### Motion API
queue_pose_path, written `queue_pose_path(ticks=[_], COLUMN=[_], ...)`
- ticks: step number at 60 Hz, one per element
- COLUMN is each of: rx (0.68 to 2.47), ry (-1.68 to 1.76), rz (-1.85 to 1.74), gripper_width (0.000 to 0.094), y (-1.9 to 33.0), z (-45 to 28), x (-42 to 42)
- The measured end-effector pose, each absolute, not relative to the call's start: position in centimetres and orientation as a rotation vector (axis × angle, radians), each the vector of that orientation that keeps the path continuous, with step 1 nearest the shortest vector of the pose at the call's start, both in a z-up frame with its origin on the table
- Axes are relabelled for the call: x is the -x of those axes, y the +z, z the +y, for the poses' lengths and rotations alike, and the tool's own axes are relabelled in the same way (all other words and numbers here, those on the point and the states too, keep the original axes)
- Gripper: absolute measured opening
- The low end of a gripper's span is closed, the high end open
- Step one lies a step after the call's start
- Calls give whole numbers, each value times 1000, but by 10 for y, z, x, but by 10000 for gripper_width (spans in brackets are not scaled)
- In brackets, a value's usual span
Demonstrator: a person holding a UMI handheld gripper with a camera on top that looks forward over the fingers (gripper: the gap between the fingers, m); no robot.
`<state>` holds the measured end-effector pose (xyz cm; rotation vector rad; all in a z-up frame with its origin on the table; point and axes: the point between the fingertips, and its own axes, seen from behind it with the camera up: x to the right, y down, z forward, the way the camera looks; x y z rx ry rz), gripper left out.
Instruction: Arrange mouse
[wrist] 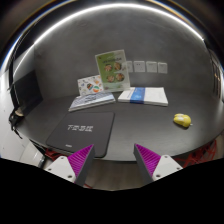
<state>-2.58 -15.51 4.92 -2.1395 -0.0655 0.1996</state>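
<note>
Seemingly searching, the gripper (108, 160) is hovering open and empty, facing the small yellow mouse (181, 120) well beyond the dark rectangular mousepad (78, 127).

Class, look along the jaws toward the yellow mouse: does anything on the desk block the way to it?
Nothing visible does. The yellow mouse lies on bare desk beyond the open gripper, right of the mouse pad.

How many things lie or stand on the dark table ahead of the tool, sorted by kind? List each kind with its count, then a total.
Yellow mouse: 1
Dark mouse mat: 1
Upright leaflet: 1
Flat booklets or paper stacks: 2
Total: 5
The tool is open, holding nothing; the mat lies just ahead of its fingers.
</note>
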Motion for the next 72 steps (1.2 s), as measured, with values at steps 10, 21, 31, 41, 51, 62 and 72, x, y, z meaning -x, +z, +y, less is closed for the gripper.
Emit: queue_pose_path(ticks=[10, 21, 31, 41, 51, 62, 72], rx=[2137, 2109, 2106, 2164, 2201, 2228, 2209], ry=[82, -112, -161, -67, 0, 21, -6], rz=[-5, 20, 68, 16, -35, 3, 37], gripper_width=[816, 817, 812, 814, 807, 764, 465], y=[45, 31, 15, -7, -9, -11, -11], z=[-142, -109, -72, -36, -5, 32, 36], x=[-44, -171, -271, -302, -302, -317, -318])
